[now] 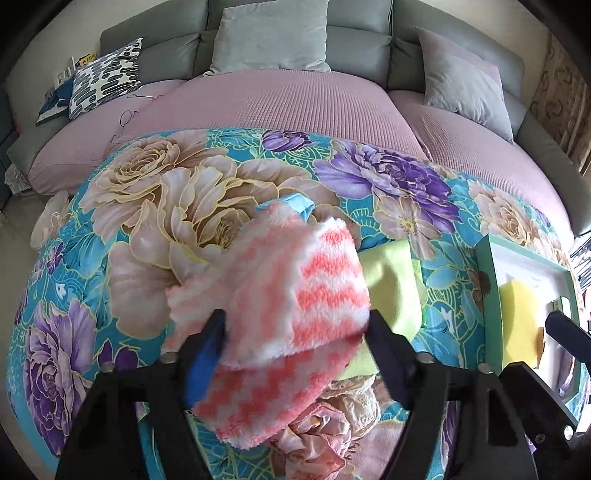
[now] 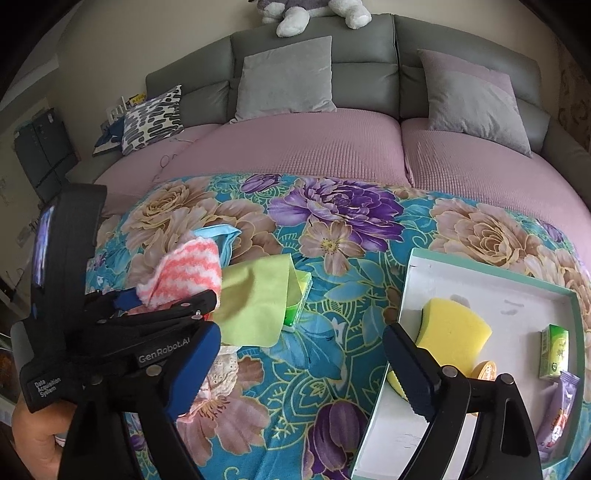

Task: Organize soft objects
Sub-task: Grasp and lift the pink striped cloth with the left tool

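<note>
Left wrist view: we get the fuzzy pink-and-white zigzag cloth (image 1: 280, 295) right up close, bunched between the left claw (image 1: 295, 328) fingers and raised above the teal floral blanket (image 1: 155, 192). Under it there's a crumpled pinkish lace fabric (image 1: 332, 417) that the other camera barely shows.

Right wrist view: only here do we see inside the white tray with mint-green rim (image 2: 491, 280), which sits on the blanket at right: a yellow sponge (image 2: 454, 325), a small green box (image 2: 554, 350), a purple packet (image 2: 557, 410) and a small orange round thing, partly hidden. Also a plush toy (image 2: 314, 14) on top of the grey sofa back.

Left claw: clenched on the zigzag cloth, which hangs off both sides of the fingers.

Right claw (image 2: 303, 362): spread wide, gripping nothing, hanging over the blanket with one finger across the tray's near corner.

Also on the blanket: a lime-green flat cloth (image 2: 258, 302) just beside the held cloth, and a light blue fabric piece (image 2: 218, 232) behind it.
</note>
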### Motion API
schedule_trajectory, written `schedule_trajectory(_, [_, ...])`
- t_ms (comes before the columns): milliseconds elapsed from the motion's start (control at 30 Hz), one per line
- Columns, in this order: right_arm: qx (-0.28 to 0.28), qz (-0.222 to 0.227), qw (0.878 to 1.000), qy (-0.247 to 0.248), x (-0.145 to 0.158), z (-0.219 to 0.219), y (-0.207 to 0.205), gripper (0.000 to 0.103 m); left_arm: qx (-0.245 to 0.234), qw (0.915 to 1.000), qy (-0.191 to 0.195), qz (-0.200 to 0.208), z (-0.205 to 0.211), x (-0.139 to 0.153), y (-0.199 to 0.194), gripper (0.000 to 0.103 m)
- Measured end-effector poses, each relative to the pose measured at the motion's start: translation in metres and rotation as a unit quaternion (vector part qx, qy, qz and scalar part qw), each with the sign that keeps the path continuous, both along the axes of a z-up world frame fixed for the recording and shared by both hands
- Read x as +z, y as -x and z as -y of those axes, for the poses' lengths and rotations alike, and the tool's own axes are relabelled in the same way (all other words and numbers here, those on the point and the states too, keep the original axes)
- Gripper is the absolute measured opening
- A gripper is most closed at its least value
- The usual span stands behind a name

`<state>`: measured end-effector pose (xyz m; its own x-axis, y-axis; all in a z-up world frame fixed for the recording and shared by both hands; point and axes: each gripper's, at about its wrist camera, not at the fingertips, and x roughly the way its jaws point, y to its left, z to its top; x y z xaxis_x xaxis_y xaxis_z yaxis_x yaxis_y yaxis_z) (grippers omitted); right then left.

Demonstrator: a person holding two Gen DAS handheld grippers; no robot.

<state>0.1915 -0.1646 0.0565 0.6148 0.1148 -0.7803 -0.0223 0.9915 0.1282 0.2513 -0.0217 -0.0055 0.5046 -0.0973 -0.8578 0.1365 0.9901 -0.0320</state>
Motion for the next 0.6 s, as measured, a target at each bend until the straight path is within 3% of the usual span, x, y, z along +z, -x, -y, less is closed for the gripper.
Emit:
schedule_trajectory(100, [0.003,-0.001,1.0,-0.001,0.0,0.0,0.0,0.091,0.001,1.0,0.006,0.003,-0.004,0.005,0.002,0.065])
schedule_trajectory(333, [0.001,-0.003,1.0,0.001,0.0,0.001,0.0,0.091,0.008,0.9989,0.046,0.009,-0.02,0.019,0.005,0.031])
schedule_trajectory(433, [0.003,-0.001,1.0,0.001,0.001,0.0,0.0,0.091,0.009,0.997,0.075,0.017,-0.029,0.026,0.007,0.024])
schedule_trajectory(600, [0.01,0.002,1.0,0.004,0.002,-0.007,-0.001,0.091,0.019,0.9929,0.11,0.042,-0.046,0.041,0.011,0.02])
